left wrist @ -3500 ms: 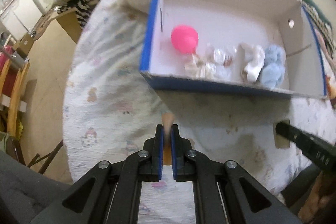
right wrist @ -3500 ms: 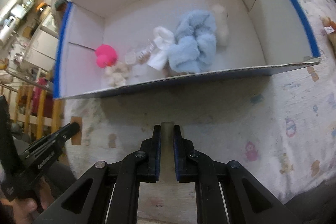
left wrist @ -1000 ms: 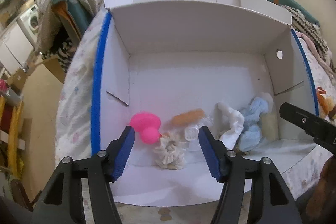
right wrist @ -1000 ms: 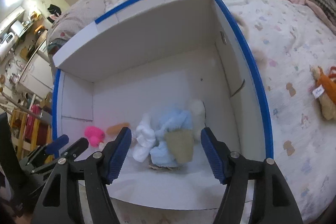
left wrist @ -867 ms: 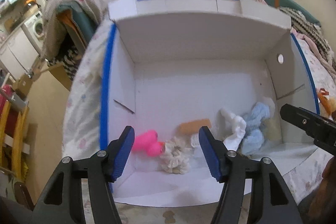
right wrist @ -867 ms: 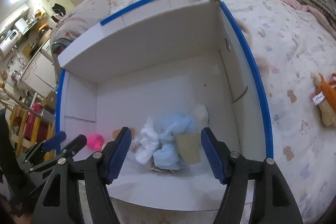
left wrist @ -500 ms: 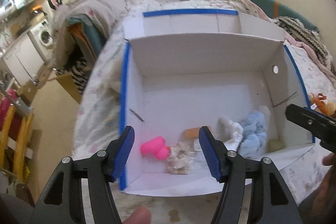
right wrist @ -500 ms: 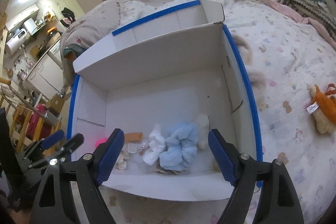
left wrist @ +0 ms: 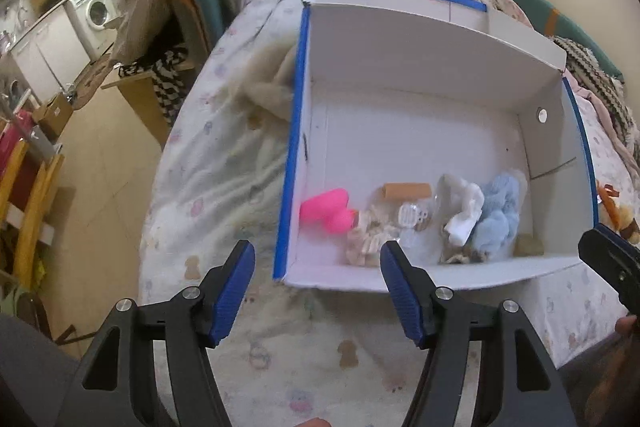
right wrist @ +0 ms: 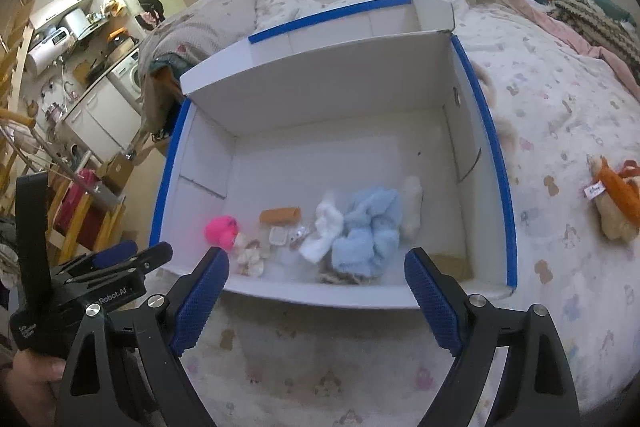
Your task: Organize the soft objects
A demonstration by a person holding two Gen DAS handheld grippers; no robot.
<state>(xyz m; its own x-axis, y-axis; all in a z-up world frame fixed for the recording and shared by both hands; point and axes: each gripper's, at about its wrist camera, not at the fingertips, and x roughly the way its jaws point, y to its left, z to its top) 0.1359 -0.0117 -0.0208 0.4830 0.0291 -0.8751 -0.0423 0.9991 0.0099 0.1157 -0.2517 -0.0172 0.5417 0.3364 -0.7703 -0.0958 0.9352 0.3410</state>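
Observation:
A white cardboard box (left wrist: 294, 147) (right wrist: 496, 147) with blue edges lies open on the bed. Along its near wall lie a pink toy (left wrist: 324, 211) (right wrist: 222, 231), a cream scrunchie (left wrist: 368, 239), an orange-brown roll (left wrist: 406, 191) (right wrist: 280, 215), a white fluffy piece (left wrist: 464, 207), a light blue fluffy piece (left wrist: 500, 215) (right wrist: 370, 231) and a tan piece (left wrist: 528, 245) in the near right corner. My left gripper (left wrist: 316, 267) hovers open before the box's near left corner, empty. My right gripper (right wrist: 316, 267) hangs before the near wall, its jaws opening wide with nothing between them.
An orange and cream plush toy (right wrist: 616, 195) lies on the patterned bedspread to the right of the box. A beige cloth (left wrist: 268, 87) is bunched against the box's left wall. The bed's edge drops to the floor at left, with wooden furniture (left wrist: 28, 195) there.
Both grippers have pulled back and up from the box. The roll and the tan piece they held earlier now lie in the box. The right jaws have spread wider.

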